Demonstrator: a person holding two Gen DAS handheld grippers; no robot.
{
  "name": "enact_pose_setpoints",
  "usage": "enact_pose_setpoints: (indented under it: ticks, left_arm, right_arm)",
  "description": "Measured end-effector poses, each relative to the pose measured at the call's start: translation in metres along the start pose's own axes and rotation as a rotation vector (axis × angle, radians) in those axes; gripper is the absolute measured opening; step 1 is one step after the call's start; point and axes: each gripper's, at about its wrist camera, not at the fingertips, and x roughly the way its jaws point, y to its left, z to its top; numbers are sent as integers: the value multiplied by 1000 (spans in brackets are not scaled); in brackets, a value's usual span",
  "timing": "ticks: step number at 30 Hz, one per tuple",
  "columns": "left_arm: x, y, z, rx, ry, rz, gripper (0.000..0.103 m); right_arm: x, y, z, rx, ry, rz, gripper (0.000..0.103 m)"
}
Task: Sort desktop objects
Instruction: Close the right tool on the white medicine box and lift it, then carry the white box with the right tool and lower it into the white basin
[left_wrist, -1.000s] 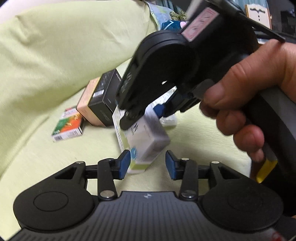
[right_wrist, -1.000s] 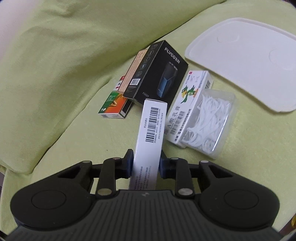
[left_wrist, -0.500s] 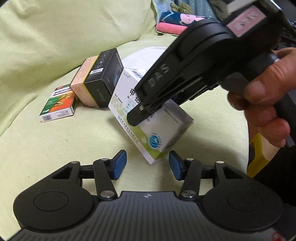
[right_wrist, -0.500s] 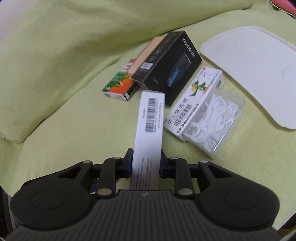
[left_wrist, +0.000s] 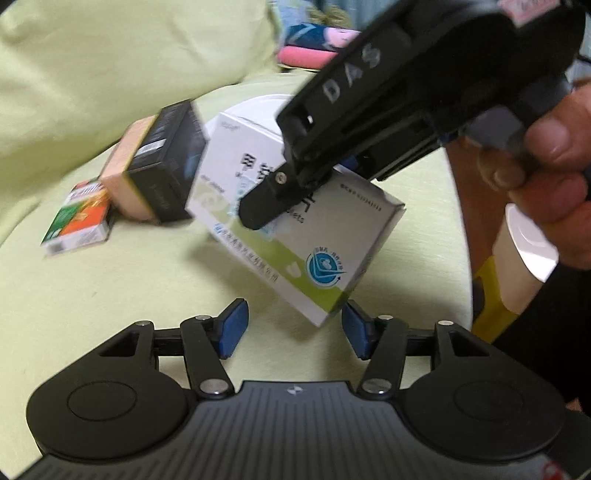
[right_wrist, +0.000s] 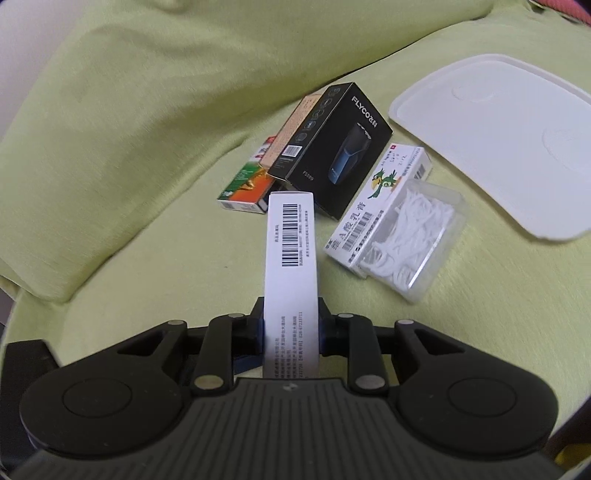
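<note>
A home, on a soft seat or bed rather than at a desk.

I see everything lying on a light green fabric cover that dimples like upholstery, with a plump cushion in the same cloth rising behind. On it sit ordinary household packages: a black shaver box, a small orange-and-green carton, a clear box of floss picks and a white plastic lid. Bright folded textiles lie behind the cushion.
</note>
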Motion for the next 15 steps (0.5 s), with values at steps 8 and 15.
enact_pose_setpoints:
  ticks: [8, 15]
  left_arm:
    - [-18, -67, 26, 289, -66, -77, 60]
    - [-16, -132, 62, 464, -139, -176, 60]
  right_arm:
    - [-76, -5, -23, 31, -89, -44, 22]
    - [-163, -28, -43, 79, -214, -168, 22]
